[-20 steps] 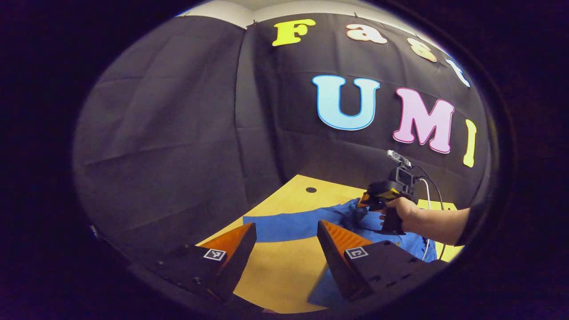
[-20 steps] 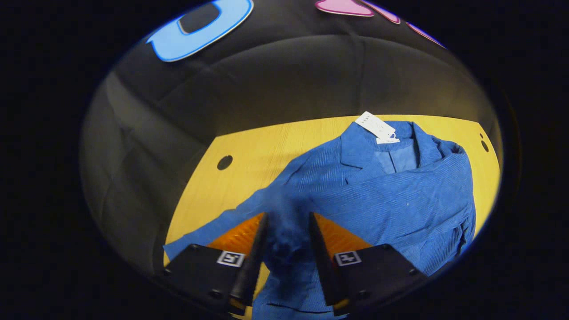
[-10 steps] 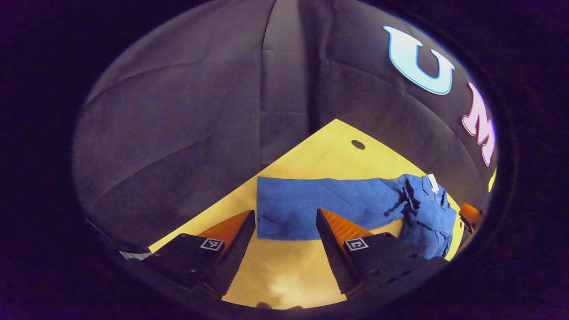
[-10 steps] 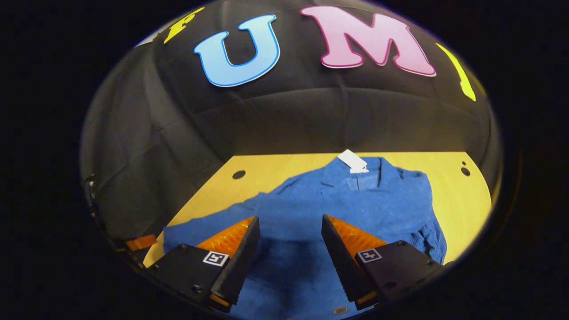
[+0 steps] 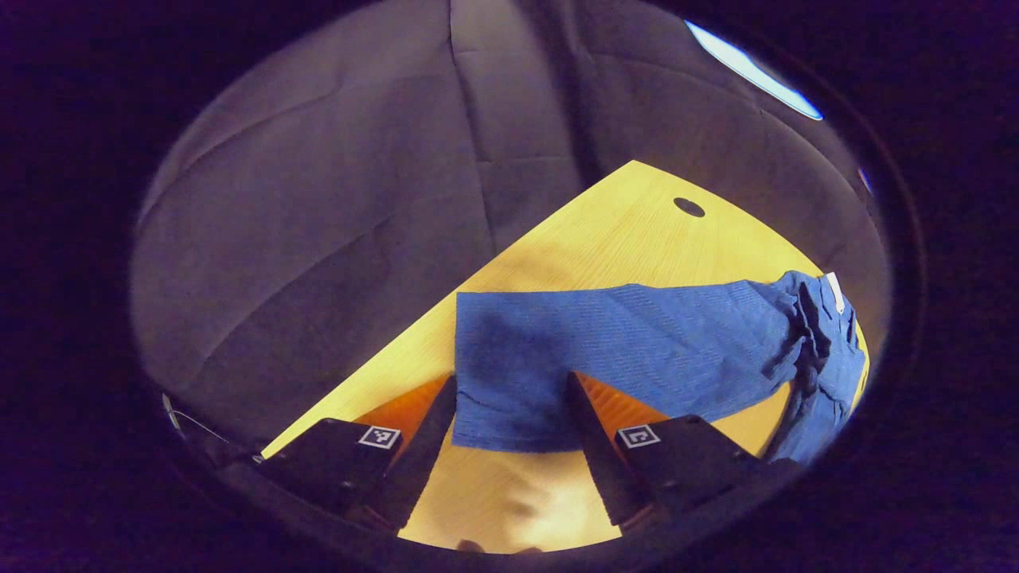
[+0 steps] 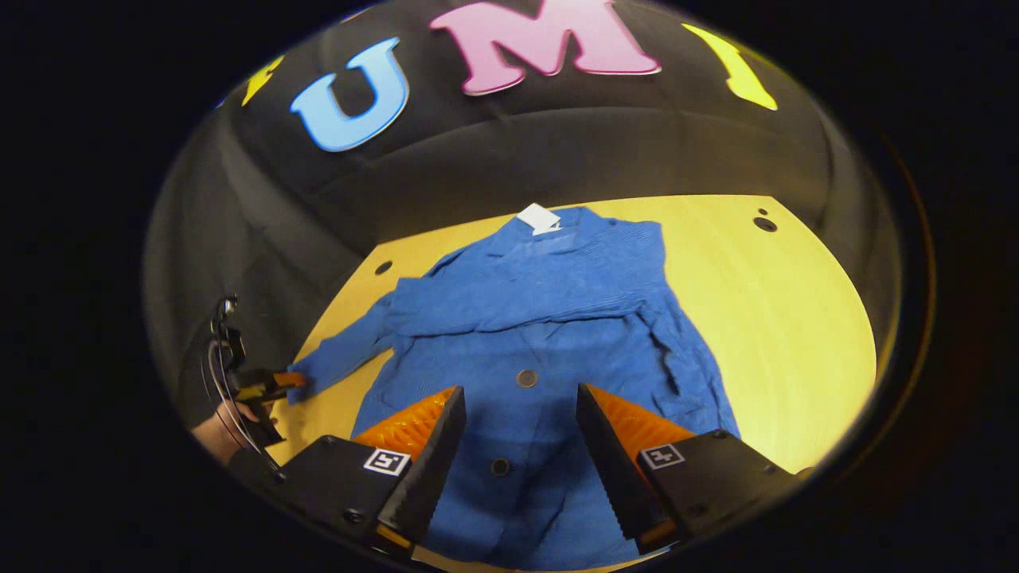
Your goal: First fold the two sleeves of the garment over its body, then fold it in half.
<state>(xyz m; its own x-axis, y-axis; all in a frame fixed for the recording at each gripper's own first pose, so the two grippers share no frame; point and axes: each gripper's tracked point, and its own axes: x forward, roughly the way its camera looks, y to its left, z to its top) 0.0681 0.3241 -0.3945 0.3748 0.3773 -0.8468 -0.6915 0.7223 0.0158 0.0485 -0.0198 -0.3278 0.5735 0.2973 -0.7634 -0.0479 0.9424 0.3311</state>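
Observation:
A blue jacket (image 6: pixel 557 318) lies flat on the yellow table (image 6: pixel 780 318), collar and white tag (image 6: pixel 539 217) at the far side. One sleeve (image 6: pixel 549 306) is folded across its chest. The other sleeve (image 5: pixel 637 350) stretches straight out sideways. My left gripper (image 5: pixel 509 382) is open low over the table, with that sleeve's cuff (image 5: pixel 501 398) between its fingers. In the right gripper view the left gripper (image 6: pixel 267 386) sits at the cuff, held by a hand (image 6: pixel 219 434). My right gripper (image 6: pixel 519 391) is open above the jacket's buttoned lower front, holding nothing.
The table has round holes near its far corners (image 5: pixel 689 207) (image 6: pixel 764 224). Black cloth walls close in the table's far side and left edge. Bare tabletop (image 6: pixel 796 358) lies to the right of the jacket.
My right gripper let go of the sleeve it carried over the body, opened and drew back. My left gripper dropped toward the table and moved up to the outstretched sleeve's cuff.

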